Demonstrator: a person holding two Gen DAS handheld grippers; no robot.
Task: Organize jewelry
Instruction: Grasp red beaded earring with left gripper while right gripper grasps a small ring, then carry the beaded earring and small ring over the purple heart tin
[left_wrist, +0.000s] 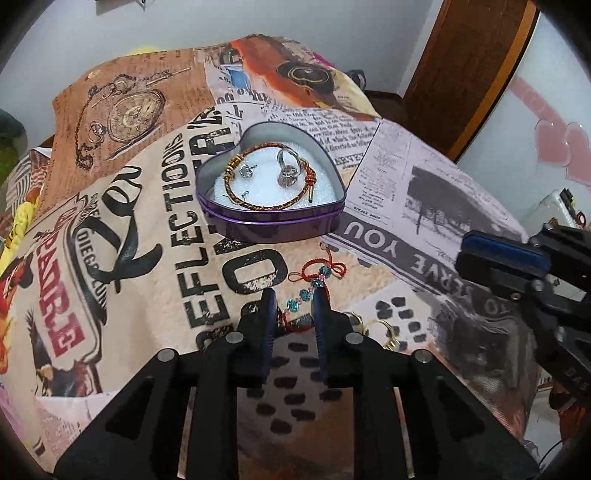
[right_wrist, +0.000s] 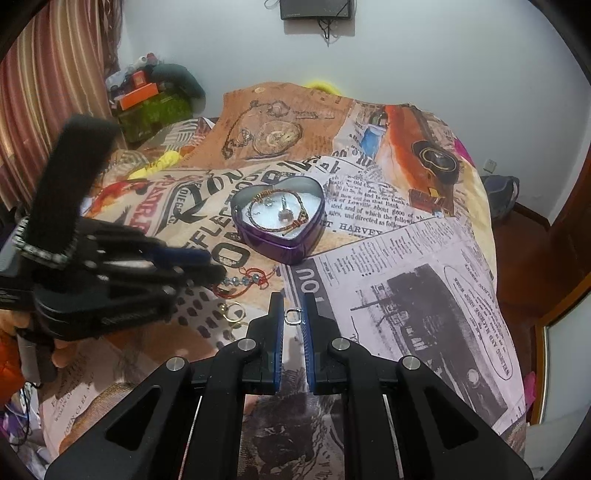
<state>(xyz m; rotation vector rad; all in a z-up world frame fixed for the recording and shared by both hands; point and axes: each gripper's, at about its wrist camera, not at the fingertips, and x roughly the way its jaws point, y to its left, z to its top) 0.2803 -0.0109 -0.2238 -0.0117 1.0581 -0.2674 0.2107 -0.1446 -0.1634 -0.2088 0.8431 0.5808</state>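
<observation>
Left tongs (left_wrist: 294, 301) stand apart over the printed newspaper-pattern cloth (left_wrist: 147, 229), their blue-padded fingers (left_wrist: 269, 310) straddling a red knotted cord bracelet with turquoise beads (left_wrist: 314, 280) that lies on the cloth; the cord's nearer end runs between the two fingers, though whether either pad touches it cannot be told. Just beyond the fingertips, ahead and a little to their left, sits the purple heart-shaped tin (left_wrist: 271, 225), open and lined with white foam. Inside it lie a braided orange-and-gold cord bangle (left_wrist: 258, 206), a silver ring with a round openwork top (left_wrist: 287, 170) standing up within the bangle's loop, and a small silver earring (left_wrist: 245, 170) beside it (a tiny hook lies nearer the front wall, too small to identify).

Right tongs (right_wrist: 293, 301) are also apart, narrowly, with a small silver rectangular link (right_wrist: 293, 316) lying on the cloth between the two fingers, just short of the tips; contact with the pads cannot be judged. To the left of these tongs, near the other gripper's body, a pair of thin gold hoop earrings (right_wrist: 234, 314) rests on the cloth, and the beaded bracelet lies just beyond them. Well ahead of the right fingertips sits the tin
</observation>
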